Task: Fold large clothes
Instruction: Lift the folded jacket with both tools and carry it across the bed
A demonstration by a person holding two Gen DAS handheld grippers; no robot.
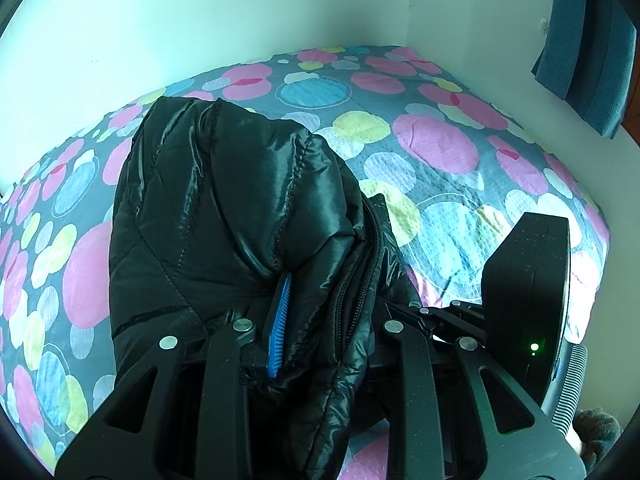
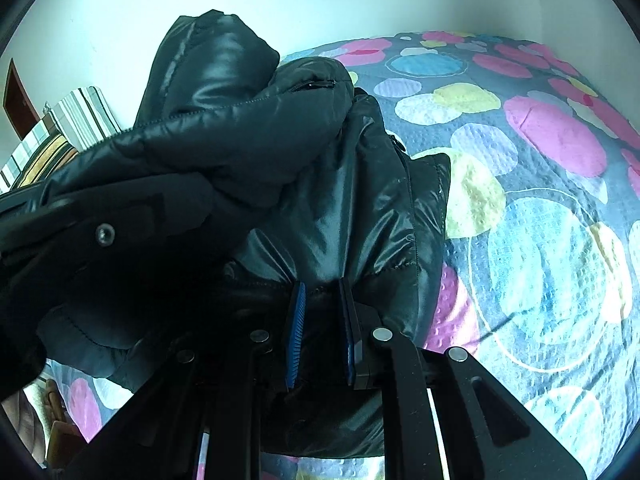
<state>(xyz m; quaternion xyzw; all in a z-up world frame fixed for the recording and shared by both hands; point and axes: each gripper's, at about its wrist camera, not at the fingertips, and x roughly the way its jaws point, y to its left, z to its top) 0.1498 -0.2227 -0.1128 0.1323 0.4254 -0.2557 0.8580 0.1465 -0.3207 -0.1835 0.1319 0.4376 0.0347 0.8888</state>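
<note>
On the bed's grey bedspread with pink, blue and yellow circles (image 1: pixel 440 152), a shiny black quilted puffer jacket (image 1: pixel 224 216) lies bunched, its long axis running away toward the white wall (image 1: pixel 200 12). The left gripper (image 1: pixel 316 320) and right gripper (image 2: pixel 322 328) each pinch its fabric. No readable writing shows.

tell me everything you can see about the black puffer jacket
The black puffer jacket is shiny, quilted and padded, with stitched seams and a dark zipper along one edge; the right wrist view shows a small zipped pocket. It is bunched and partly folded over itself, its far part lying on the spotted bedspread. The left hand-held gripper is shut on the zipper edge, one blue pad showing. The right hand-held gripper pinches a fold between its blue pads.
</note>
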